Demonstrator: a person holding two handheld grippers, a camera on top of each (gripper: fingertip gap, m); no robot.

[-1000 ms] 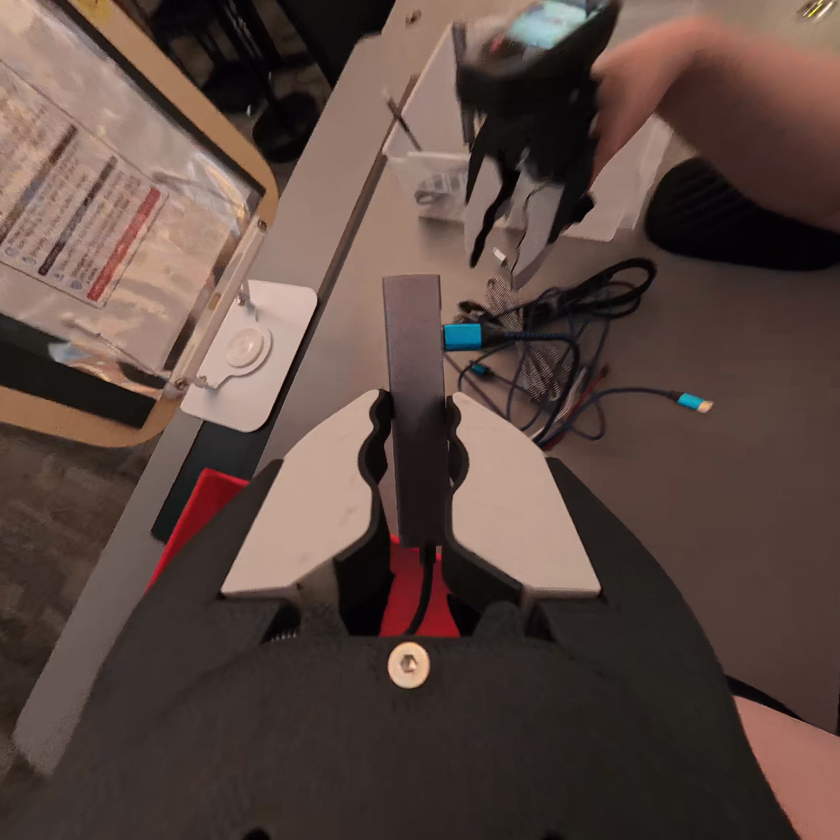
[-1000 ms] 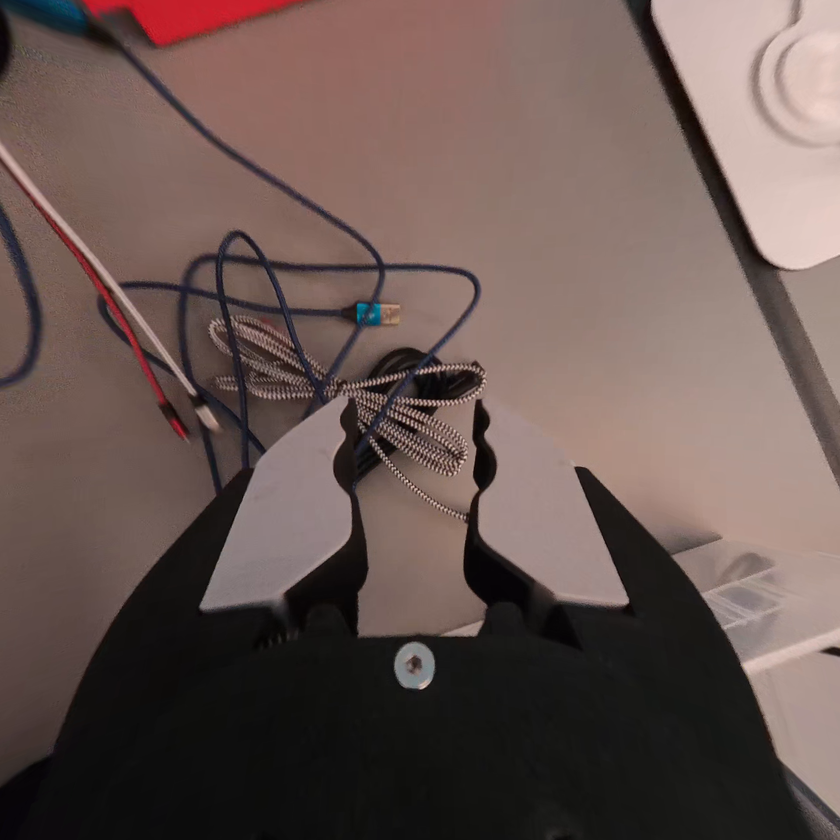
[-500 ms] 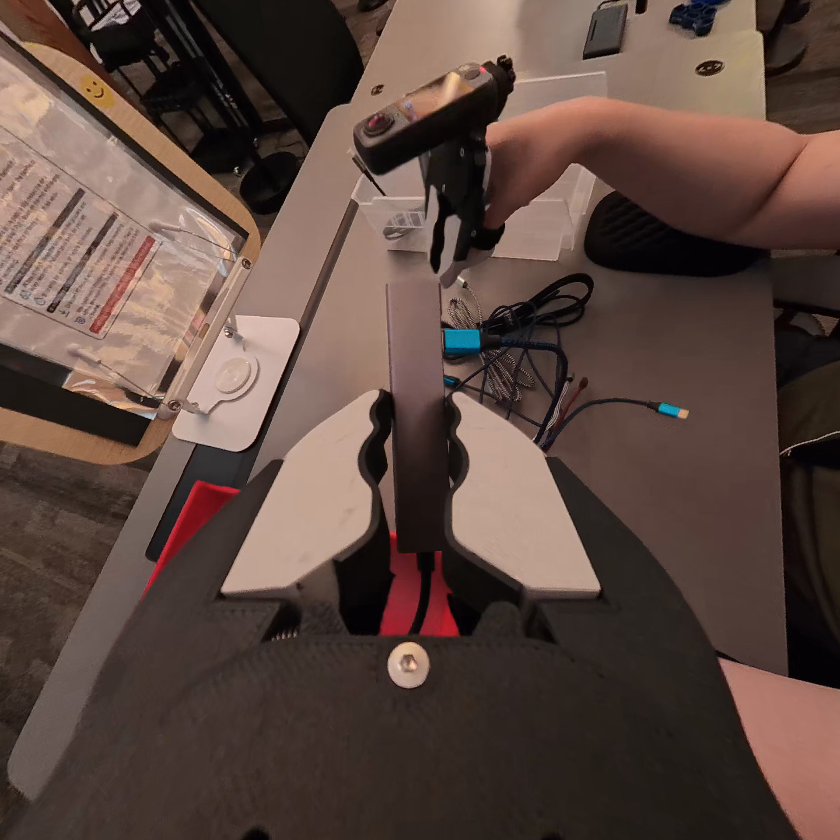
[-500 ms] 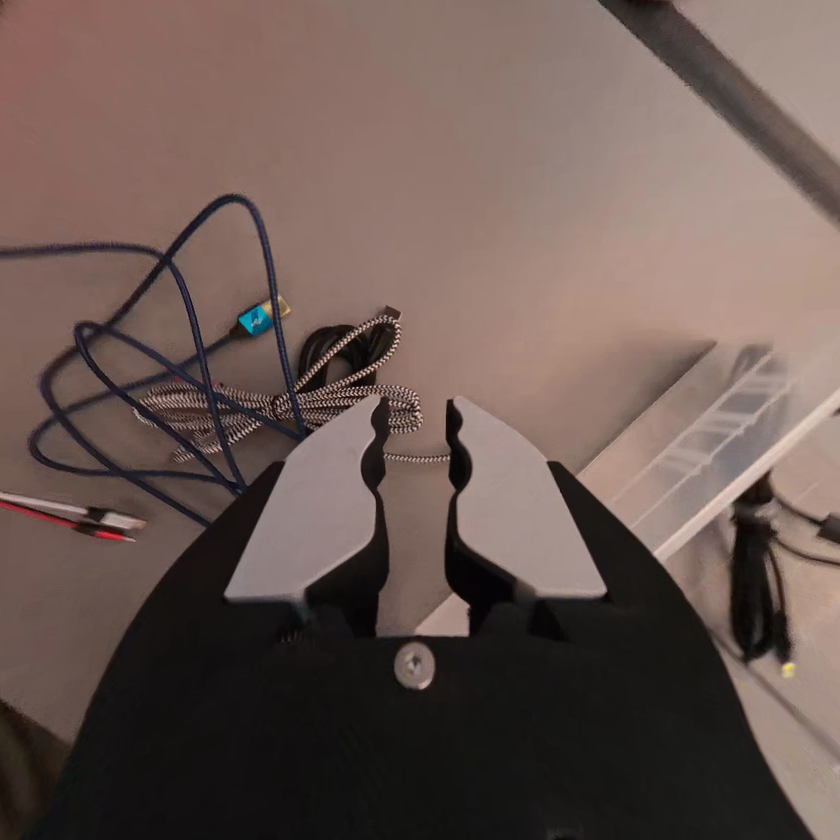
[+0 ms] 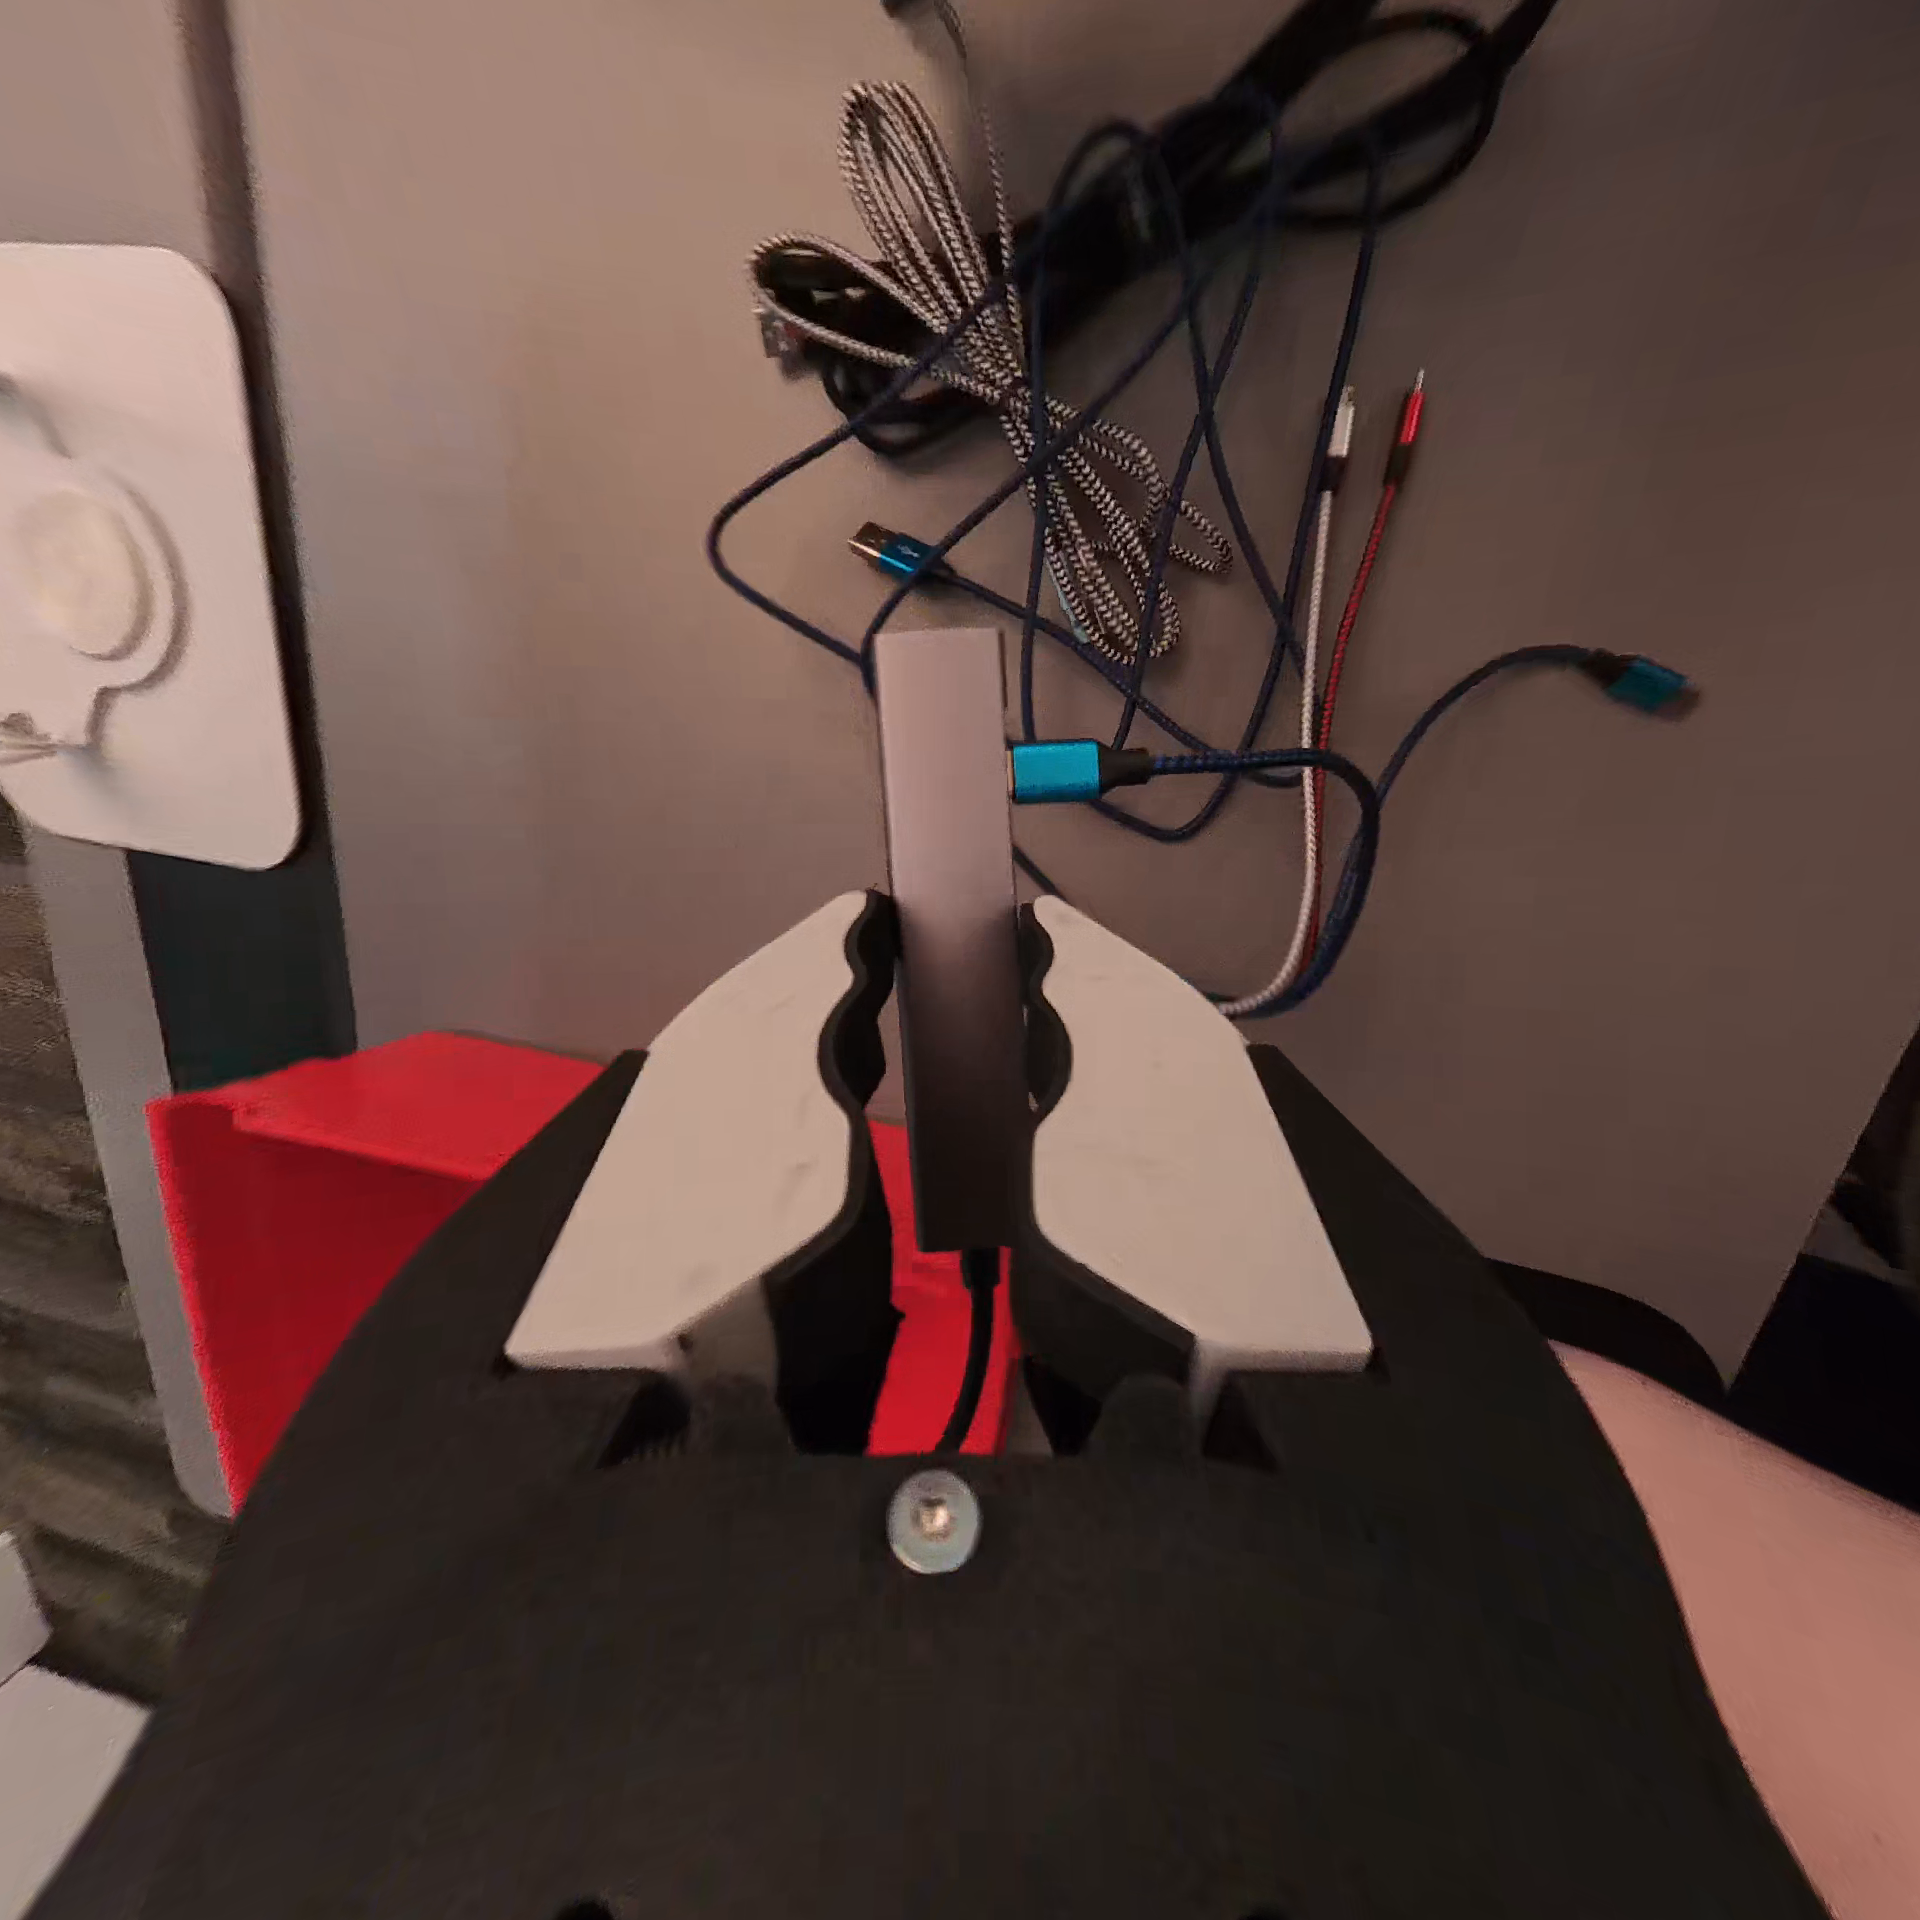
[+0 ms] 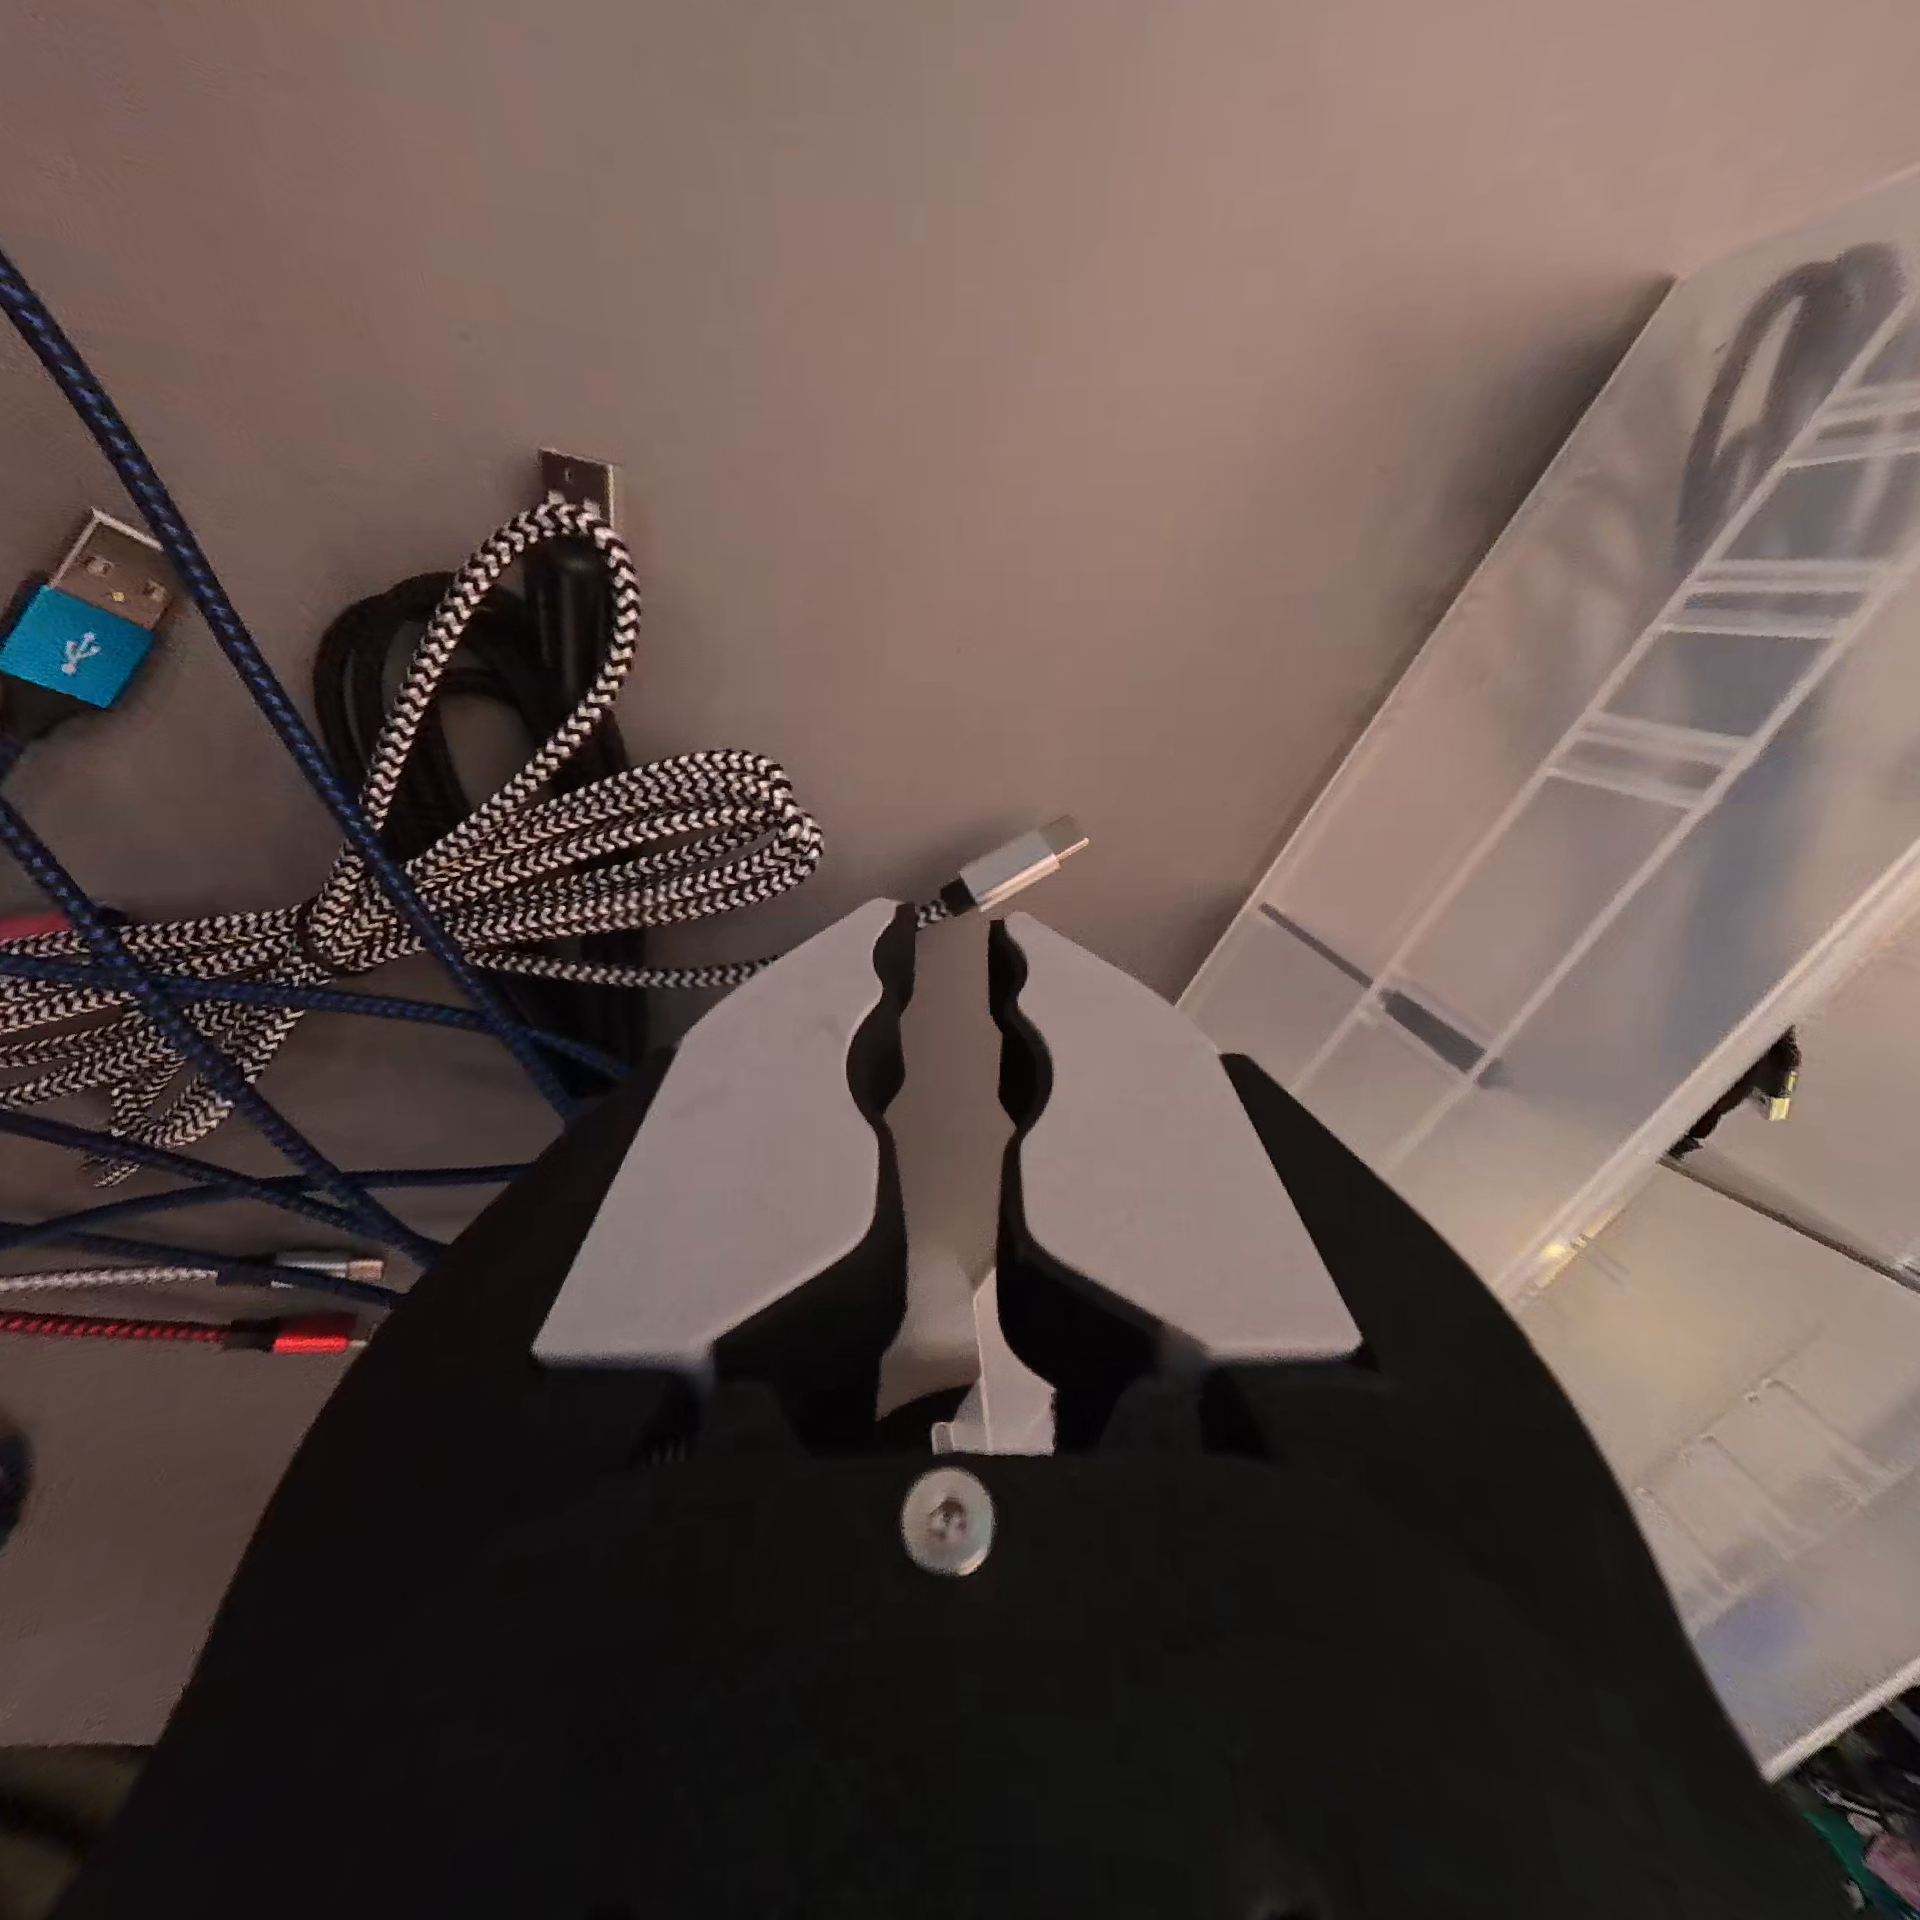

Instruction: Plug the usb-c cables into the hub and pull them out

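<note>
Clamping the hub (image 5: 948, 935) in your left tongs (image 5: 948, 914), bring the parted, empty right tongs (image 6: 948, 920) onto the silver plug (image 6: 1013, 868) just beyond their tips; grip its shell squarely.

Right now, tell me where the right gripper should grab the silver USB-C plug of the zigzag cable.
Grip the silver USB-C plug across its metal shell's flat sides, coming from the cable end behind it. It lies flat on the table, tip pointing away just past the open right gripper, so the tip stays free for the hub.
</note>
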